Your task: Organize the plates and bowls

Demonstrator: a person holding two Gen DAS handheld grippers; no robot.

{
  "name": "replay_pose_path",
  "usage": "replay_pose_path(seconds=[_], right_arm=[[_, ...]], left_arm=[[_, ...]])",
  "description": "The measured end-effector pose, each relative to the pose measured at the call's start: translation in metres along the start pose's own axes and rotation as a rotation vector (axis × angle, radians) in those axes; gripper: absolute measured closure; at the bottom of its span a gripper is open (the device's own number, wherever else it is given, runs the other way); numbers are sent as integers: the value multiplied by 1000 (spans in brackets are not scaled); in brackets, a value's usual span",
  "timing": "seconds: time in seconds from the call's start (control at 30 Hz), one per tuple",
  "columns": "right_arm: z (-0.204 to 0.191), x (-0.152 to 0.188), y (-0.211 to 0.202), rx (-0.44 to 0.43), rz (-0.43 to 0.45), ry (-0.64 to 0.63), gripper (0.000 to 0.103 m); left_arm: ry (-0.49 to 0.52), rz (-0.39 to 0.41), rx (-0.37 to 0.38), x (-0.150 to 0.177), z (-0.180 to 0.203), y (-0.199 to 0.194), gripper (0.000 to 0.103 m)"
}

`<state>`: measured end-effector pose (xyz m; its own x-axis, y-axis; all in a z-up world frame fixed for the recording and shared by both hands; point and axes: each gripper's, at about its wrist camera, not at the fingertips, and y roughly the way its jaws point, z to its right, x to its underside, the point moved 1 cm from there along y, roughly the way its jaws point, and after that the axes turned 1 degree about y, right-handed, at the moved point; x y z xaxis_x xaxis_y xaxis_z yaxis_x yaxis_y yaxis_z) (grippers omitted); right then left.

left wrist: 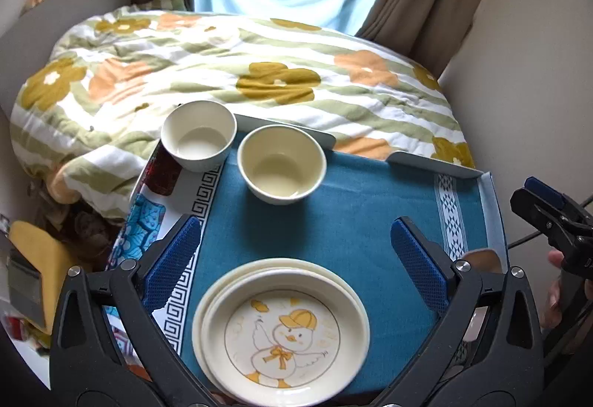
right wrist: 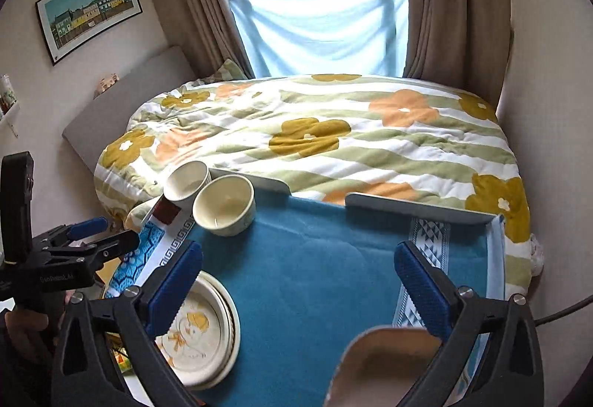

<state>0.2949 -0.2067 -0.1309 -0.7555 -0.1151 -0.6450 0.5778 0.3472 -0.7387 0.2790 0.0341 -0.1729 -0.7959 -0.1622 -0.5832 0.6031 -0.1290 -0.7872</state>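
Note:
A stack of cream plates [left wrist: 281, 329], the top one printed with a duck, lies at the near edge of the blue cloth; it also shows in the right wrist view [right wrist: 200, 336]. Two empty cream bowls stand upright at the far left: one [left wrist: 281, 164] [right wrist: 224, 205] on the cloth, the other [left wrist: 199, 140] [right wrist: 187, 182] at the corner. A speckled beige dish [right wrist: 381, 366] lies near the right edge, also in the left wrist view [left wrist: 481, 258]. My left gripper [left wrist: 292, 258] is open above the plates. My right gripper [right wrist: 296, 281] is open over the cloth, the dish just below it.
The blue cloth [left wrist: 352, 229] covers a small table with a raised pale rim [left wrist: 437, 164] at the far and right sides. A bed with a flowered quilt [left wrist: 241, 73] lies beyond. A dark red object [left wrist: 161, 171] sits by the corner bowl. Clutter lies on the floor at left.

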Motion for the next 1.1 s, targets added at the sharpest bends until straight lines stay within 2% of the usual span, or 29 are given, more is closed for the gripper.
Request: replay_pose_path(seconds=[0.13, 0.17, 0.2, 0.23, 0.3, 0.37, 0.43, 0.63, 0.7, 0.77, 0.87, 1.1], right_arm=[[-20, -24, 72, -49, -112, 42, 0], [-25, -27, 90, -46, -137, 43, 0], [-31, -29, 111, -45, -167, 44, 3], [-34, -28, 127, -53, -194, 52, 9], [-39, -25, 162, -76, -253, 83, 27], [-43, -19, 189, -91, -300, 114, 36], [-46, -14, 207, -92, -334, 140, 44], [-44, -7, 229, -86, -361, 202, 53], [-45, -7, 231, -85, -367, 210, 61], [-46, -7, 234, -88, -378, 215, 70], [-49, -5, 241, -111, -400, 219, 84], [-50, -5, 239, -103, -389, 215, 85]], left_arm=[[-86, -84, 60, -26, -44, 49, 4], [-103, -110, 75, -30, -52, 65, 6], [-115, -135, 90, -33, -59, 79, 15], [-123, -161, 102, -35, -63, 93, 24], [-129, -212, 121, -37, -72, 121, 32], [-125, -251, 136, -38, -78, 144, 45], [-121, -283, 151, -38, -81, 162, 52], [-98, -341, 182, -39, -83, 193, 63], [-89, -349, 186, -40, -81, 199, 70], [-79, -349, 176, -41, -81, 201, 83], [-57, -342, 165, -42, -80, 202, 84], [-8, -328, 125, -42, -71, 197, 84]])
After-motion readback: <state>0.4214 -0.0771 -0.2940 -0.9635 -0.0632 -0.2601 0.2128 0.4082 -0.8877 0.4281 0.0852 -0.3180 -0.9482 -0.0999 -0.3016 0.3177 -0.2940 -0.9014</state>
